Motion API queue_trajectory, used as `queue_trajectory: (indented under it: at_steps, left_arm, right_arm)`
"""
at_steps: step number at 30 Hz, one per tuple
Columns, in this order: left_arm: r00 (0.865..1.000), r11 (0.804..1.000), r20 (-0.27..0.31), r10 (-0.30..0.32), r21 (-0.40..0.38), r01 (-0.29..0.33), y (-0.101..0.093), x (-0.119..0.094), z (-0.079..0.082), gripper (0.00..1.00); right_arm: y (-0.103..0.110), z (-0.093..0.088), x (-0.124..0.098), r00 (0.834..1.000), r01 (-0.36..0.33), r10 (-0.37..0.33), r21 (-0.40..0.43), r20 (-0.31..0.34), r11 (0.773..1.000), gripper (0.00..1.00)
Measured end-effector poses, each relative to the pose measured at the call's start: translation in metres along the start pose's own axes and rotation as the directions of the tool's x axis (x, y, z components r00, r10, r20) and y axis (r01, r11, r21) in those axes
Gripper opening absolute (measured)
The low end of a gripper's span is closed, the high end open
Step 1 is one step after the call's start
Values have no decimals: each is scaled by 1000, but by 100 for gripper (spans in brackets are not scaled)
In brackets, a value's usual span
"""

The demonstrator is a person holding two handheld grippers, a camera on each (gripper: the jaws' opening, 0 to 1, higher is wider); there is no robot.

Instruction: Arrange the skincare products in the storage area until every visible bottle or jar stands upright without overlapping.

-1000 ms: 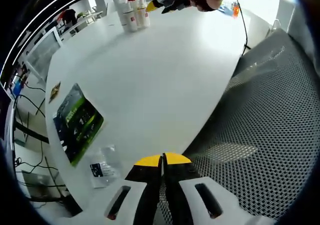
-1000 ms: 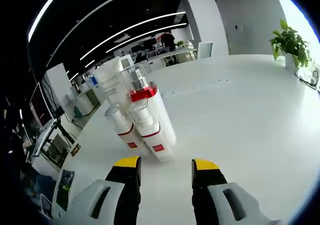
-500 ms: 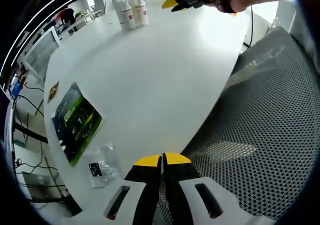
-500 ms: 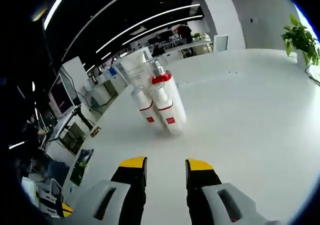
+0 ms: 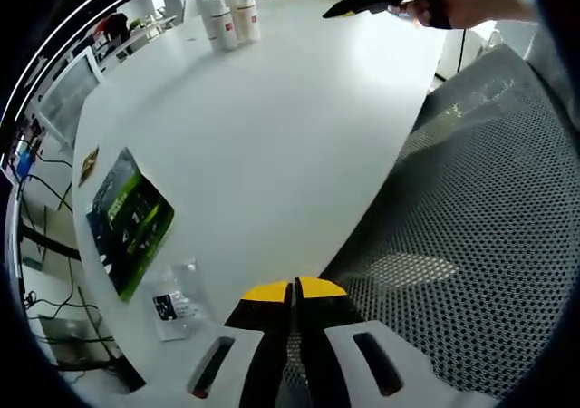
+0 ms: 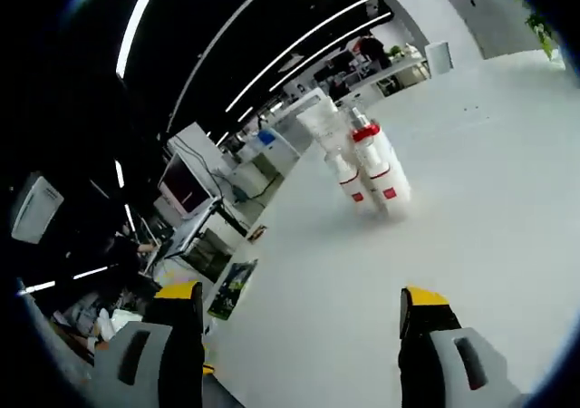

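A tight cluster of white skincare bottles (image 6: 370, 165) with red bands and clear caps stands on the white table (image 6: 471, 199), with a taller white tube (image 6: 320, 118) behind them. My right gripper (image 6: 301, 296) is wide open and well back from the cluster, nothing between its jaws. The left gripper view shows the same bottles (image 5: 227, 14) small at the table's far end, and the right gripper (image 5: 362, 0) in a hand to their right. My left gripper (image 5: 293, 290) is shut and empty over the table's near edge.
A green packet (image 5: 127, 219), a clear plastic bag (image 5: 177, 304) and a small tan tag (image 5: 89, 161) lie near the left gripper. A grey mesh chair (image 5: 471, 227) is right of the table. The green packet (image 6: 231, 286) shows near the table edge; desks and a monitor (image 6: 181, 181) stand beyond.
My right gripper has opened much wider and drawn back from the bottles, which now look smaller. In the left gripper view it has moved right. The left gripper stays shut.
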State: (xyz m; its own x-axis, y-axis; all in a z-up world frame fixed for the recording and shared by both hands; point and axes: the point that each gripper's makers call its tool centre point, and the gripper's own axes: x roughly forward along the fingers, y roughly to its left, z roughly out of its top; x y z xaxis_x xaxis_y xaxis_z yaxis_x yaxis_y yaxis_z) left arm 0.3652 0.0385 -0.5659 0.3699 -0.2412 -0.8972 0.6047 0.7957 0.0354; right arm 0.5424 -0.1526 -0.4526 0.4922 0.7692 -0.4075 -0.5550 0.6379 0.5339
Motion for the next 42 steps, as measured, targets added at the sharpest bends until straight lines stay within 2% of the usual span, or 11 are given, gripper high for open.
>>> queue_trajectory:
  at_steps: [3, 7, 11, 18, 21, 28, 29, 31, 33, 37, 42]
  left_arm:
    - [1000, 1000, 6, -10, 3, 10, -2, 0, 2, 1]
    - [999, 999, 18, -43, 0, 43, -8, 1, 4, 2]
    - [998, 998, 26, -57, -21, 57, -11, 0, 7, 9]
    - [993, 995, 73, -98, 7, 97, -22, -2, 20, 23]
    - [989, 994, 93, -114, 8, 113, -24, -2, 24, 29]
    - [985, 989, 111, -129, -57, 136, -20, -5, 28, 41]
    - [984, 988, 123, -125, -72, 135, -17, -7, 32, 43]
    - [982, 985, 153, -114, -108, 132, -11, -10, 38, 49]
    - [976, 978, 204, -82, -172, 118, 2, -14, 48, 56]
    - [961, 956, 278, 11, -285, 72, 38, -24, 67, 68]
    - [948, 918, 294, 122, -398, 5, 83, -34, 80, 80]
  right_arm:
    - [9, -7, -13, 999, -11, 8, -86, -32, 996, 90]
    - [22, -14, -26, 1000, -6, 4, -101, -21, 995, 97]
    - [25, -24, -36, 999, 34, -43, -228, -34, 973, 99]
    - [60, -31, -32, 999, -8, 16, -247, 30, 969, 99]
    - [61, -35, -30, 1000, 21, -20, -360, 7, 933, 99]
    - [65, -34, -26, 998, 59, -52, -389, 30, 919, 99]
    - [62, -35, -25, 997, 79, -70, -430, 36, 900, 99]
    - [59, -39, -23, 996, 85, -81, -448, 27, 890, 99]
    - [47, -43, -23, 991, 121, -136, -516, 10, 848, 99]
    - [47, -46, -22, 992, 110, -128, -496, -1, 861, 98]
    - [48, -48, -22, 991, 109, -135, -538, -10, 836, 96]
